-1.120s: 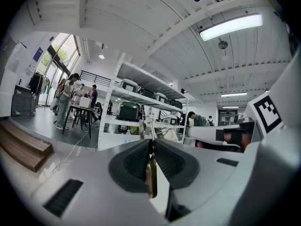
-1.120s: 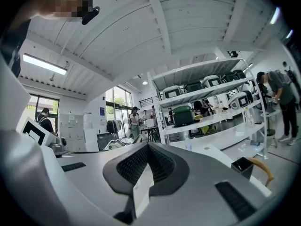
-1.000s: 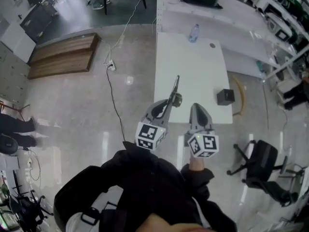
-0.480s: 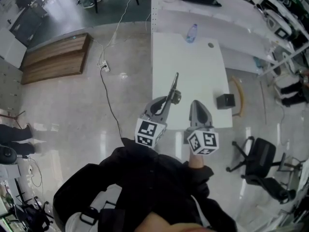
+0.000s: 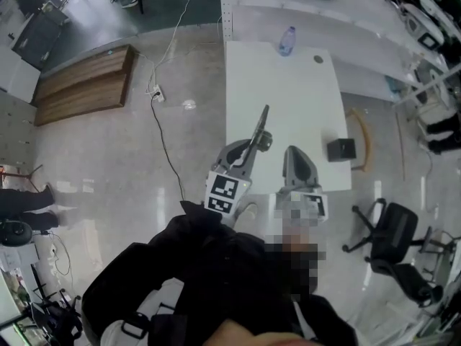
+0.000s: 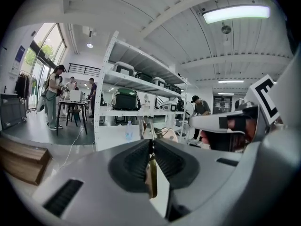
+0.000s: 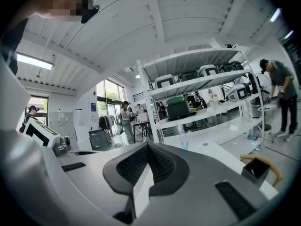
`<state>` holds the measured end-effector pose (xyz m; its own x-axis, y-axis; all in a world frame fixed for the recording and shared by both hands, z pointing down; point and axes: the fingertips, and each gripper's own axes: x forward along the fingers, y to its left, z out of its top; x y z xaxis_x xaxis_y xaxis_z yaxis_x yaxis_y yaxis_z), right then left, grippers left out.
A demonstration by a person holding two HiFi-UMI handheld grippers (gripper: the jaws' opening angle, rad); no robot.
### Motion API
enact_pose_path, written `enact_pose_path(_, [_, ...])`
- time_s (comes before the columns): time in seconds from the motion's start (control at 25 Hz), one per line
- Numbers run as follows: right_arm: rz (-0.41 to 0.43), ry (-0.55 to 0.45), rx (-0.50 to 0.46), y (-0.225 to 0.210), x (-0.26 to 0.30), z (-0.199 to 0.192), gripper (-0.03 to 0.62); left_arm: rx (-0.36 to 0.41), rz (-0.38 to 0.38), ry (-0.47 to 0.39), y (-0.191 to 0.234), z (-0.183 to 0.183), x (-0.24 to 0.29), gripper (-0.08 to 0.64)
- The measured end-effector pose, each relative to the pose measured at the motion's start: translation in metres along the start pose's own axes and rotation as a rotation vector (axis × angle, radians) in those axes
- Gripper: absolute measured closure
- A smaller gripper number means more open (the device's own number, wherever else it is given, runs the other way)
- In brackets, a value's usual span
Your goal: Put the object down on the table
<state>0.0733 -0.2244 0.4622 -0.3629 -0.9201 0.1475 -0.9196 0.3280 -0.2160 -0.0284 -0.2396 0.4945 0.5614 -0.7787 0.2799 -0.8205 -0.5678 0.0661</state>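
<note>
Grey thin object (image 5: 260, 123) sat pinched in left gripper (image 5: 253, 150) fingers; right gripper (image 5: 292, 153) clenched, empty. Needed slow lowering flat onto counter (image 5: 288, 85).

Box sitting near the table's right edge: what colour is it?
The box is black; the head view shows it best.

Thin flat strip (image 5: 259, 127) edge-up, clamped in left tongs (image 6: 151, 147).

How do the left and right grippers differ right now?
The left gripper is shut on a thin long object; the right gripper is shut, empty. The left angles toward the right one; the right points straight up the head view. Both are over the table's near end.
</note>
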Motion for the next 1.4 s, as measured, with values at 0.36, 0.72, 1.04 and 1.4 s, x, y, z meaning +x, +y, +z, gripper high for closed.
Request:
enact_pose_path(0.36, [0.007,0.043,0.037,-0.038,0.019,-0.024,0.6,0.1,0.016,0.103,0.023,-0.022,0.064,0.528])
enact_pose_path(0.72, [0.001,0.087,0.069,-0.058,0.033,-0.048,0.6,0.259,-0.01,0.227,0.04,-0.058,0.129,0.528])
enact_pose_path(1.04, [-0.034,0.106,0.092,-0.069,0.034,-0.061,0.6,0.484,-0.053,0.35,0.044,-0.099,0.181,0.528])
enact_pose_path(1.4, [-0.055,0.118,0.093,-0.074,0.035,-0.067,0.6,0.694,-0.101,0.436,0.043,-0.138,0.22,0.528])
